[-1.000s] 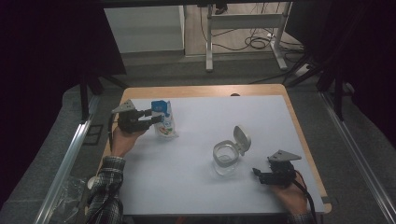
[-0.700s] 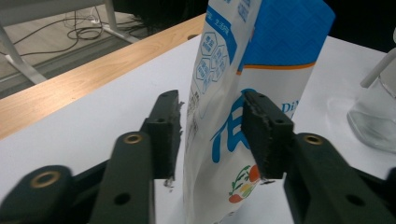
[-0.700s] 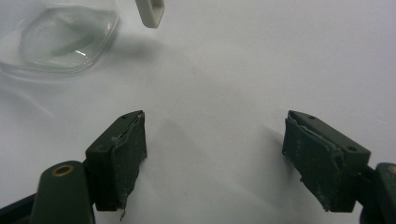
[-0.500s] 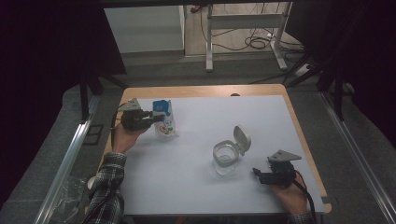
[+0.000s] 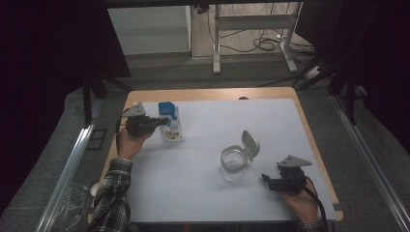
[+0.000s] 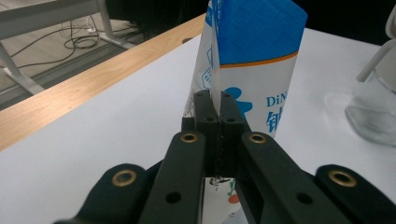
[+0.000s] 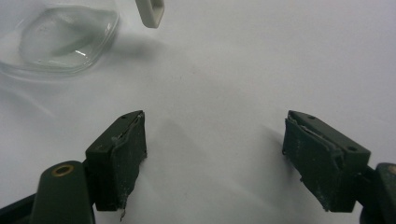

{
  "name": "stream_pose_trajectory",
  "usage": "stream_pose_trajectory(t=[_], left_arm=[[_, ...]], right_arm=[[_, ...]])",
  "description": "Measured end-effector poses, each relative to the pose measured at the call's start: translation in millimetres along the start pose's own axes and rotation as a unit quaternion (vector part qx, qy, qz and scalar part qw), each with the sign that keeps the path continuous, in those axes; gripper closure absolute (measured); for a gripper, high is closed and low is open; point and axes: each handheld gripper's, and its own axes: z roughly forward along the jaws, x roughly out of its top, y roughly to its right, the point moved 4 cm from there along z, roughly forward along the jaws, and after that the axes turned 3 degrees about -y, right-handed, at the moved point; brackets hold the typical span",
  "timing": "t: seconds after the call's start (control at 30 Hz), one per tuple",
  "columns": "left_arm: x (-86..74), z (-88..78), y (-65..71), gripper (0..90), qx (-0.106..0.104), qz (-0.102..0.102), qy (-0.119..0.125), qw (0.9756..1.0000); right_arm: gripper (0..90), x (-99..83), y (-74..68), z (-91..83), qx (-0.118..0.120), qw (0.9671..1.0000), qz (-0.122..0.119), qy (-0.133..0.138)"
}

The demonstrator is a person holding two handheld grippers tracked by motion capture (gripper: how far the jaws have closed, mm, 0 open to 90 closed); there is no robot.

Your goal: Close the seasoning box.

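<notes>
The left gripper [image 5: 162, 122] is pinching the side seam of an upright blue-and-white pouch [image 6: 252, 60] between jaws that have just been closing, while the right gripper [image 7: 212, 154] is resting on the white bench [image 5: 203, 193] with wide, empty jaws, a clear jar [image 7: 60, 37] just beyond them.

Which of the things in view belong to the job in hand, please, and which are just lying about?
In the job:
- pouch, pinched at its side seam by the left gripper
- open glass jar with its flip lid
- right gripper, open

Lying about:
- desk frame and cables on the floor behind
</notes>
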Motion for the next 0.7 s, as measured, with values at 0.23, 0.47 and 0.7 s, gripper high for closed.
stream_pose_trajectory(t=[0.23, 0.47, 0.7], left_arm=[[3.9, -1.4, 4.9, 90.0, -0.008, -0.004, -0.005, 0.9999], [9.8, -1.9, 11.4, 90.0, -0.007, 0.002, -0.017, 0.9998], [17.8, -2.0, 21.2, 90.0, -0.005, 0.013, -0.036, 0.9993]], right_arm=[[21.9, 0.0, 0.0, 0.0, 0.0, 1.0, 0.0, 0.0], [21.9, 0.0, 0.0, 0.0, 0.0, 1.0, 0.0, 0.0], [21.9, 0.0, 0.0, 0.0, 0.0, 1.0, 0.0, 0.0]])
